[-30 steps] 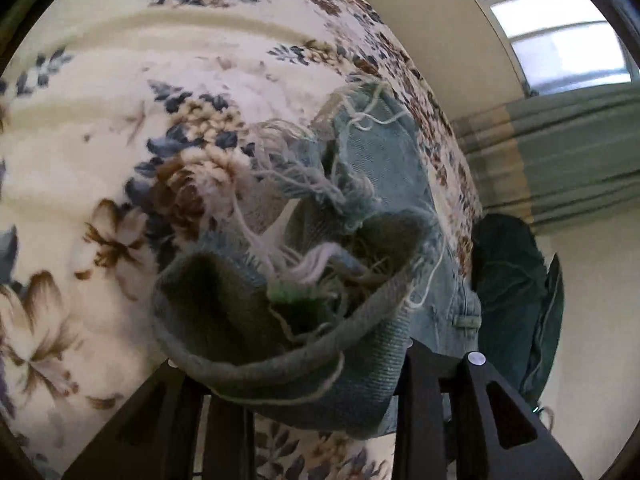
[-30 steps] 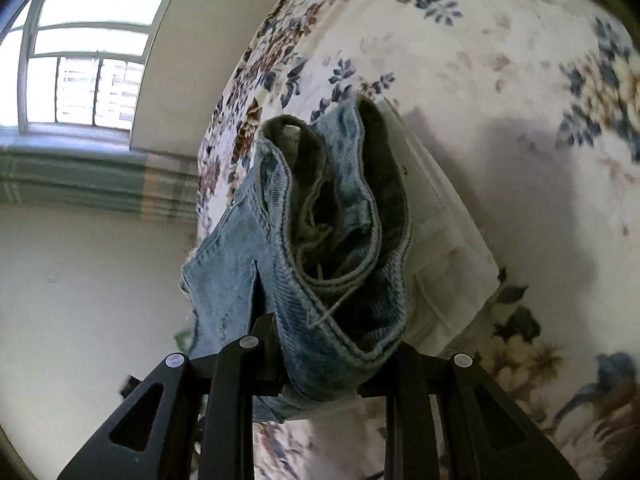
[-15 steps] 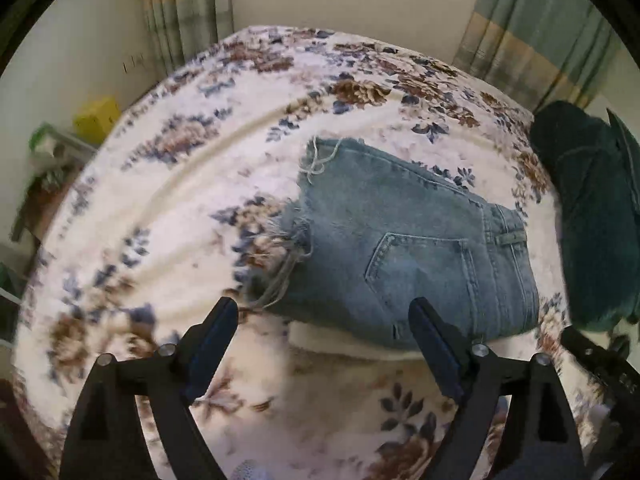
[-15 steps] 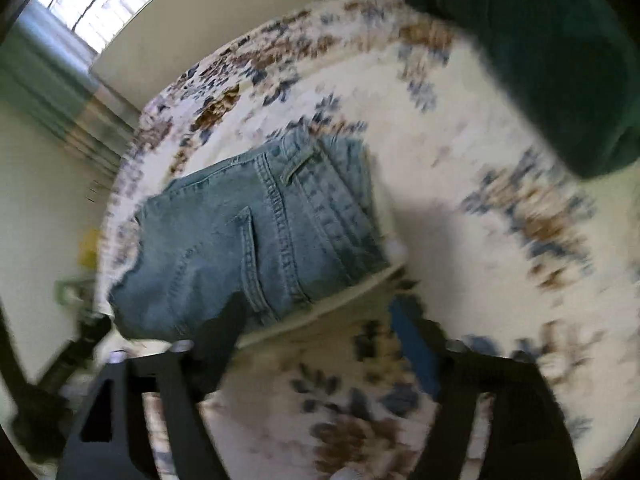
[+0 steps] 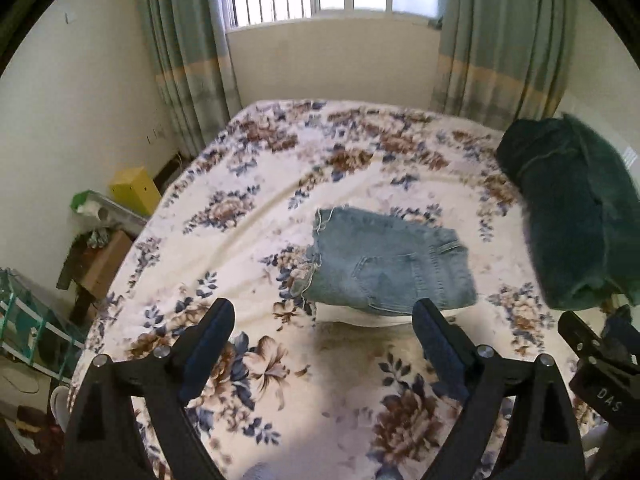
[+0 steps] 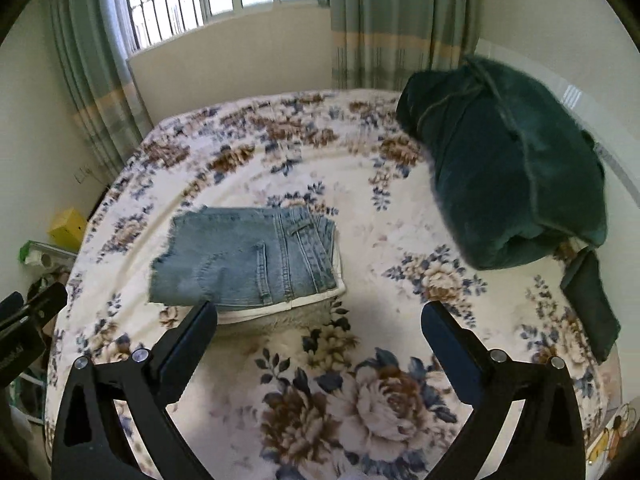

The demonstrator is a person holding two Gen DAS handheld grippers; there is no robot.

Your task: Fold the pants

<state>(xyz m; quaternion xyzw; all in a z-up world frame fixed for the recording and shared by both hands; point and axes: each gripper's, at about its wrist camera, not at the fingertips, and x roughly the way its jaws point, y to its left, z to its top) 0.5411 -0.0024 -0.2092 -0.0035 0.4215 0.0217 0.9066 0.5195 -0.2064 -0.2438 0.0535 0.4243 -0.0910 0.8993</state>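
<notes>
Both jaws gape empty above folded jeans (image 5: 390, 268) (image 6: 248, 260), whose pale underlayer (image 6: 280, 308) is mostly hidden.

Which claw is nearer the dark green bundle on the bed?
Right. The right claw hangs open beside the green bundle, while the left claw is open farther away, opposite the folded jeans.
</notes>
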